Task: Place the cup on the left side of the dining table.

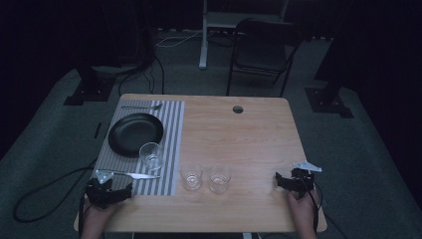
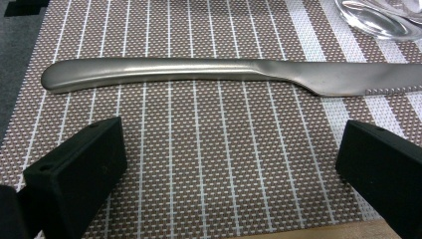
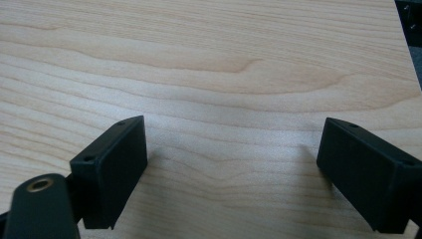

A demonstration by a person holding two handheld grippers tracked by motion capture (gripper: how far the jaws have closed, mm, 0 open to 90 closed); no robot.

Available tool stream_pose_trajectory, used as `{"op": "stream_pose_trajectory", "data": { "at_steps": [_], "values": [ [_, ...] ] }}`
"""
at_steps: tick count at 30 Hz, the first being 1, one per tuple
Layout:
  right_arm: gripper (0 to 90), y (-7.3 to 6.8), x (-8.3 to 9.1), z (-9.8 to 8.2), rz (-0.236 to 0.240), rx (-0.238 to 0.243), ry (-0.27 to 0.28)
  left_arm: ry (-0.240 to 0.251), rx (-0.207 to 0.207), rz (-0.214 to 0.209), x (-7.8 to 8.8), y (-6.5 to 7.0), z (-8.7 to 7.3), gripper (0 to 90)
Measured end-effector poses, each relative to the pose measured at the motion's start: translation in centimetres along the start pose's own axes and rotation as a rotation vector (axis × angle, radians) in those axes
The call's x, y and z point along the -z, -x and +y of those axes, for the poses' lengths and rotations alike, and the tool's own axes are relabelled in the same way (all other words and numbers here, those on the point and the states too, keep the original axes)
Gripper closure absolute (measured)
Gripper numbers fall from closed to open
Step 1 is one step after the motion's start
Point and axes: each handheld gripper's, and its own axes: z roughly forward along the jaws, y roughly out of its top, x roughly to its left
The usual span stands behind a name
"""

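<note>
Steel knife (image 2: 224, 74) lies just beyond the left gripper's (image 2: 231, 159) spread jaws; right gripper (image 3: 231, 169) gapes over bare table (image 3: 224, 59).

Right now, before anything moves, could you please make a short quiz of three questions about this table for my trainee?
1. True or false: the left gripper holds the knife.
2. How many glasses stand on the bare wood beside the placemat?
3. What lies on the placemat's far edge, beyond the black plate: A spoon, B fork, C napkin?

Key: 1 false, its jaws stand open, short of the knife. 2 two. 3 B.
</note>
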Motion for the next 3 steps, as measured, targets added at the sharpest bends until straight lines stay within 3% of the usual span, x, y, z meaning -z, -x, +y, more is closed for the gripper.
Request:
{"op": "stream_pose_trajectory", "data": {
  "at_steps": [3],
  "values": [
    [11.9, 0.00, 0.00, 0.00, 0.000, 0.000, 0.000, 0.000, 0.000, 0.000, 0.00, 0.00, 0.00, 0.0]
  ]
}}
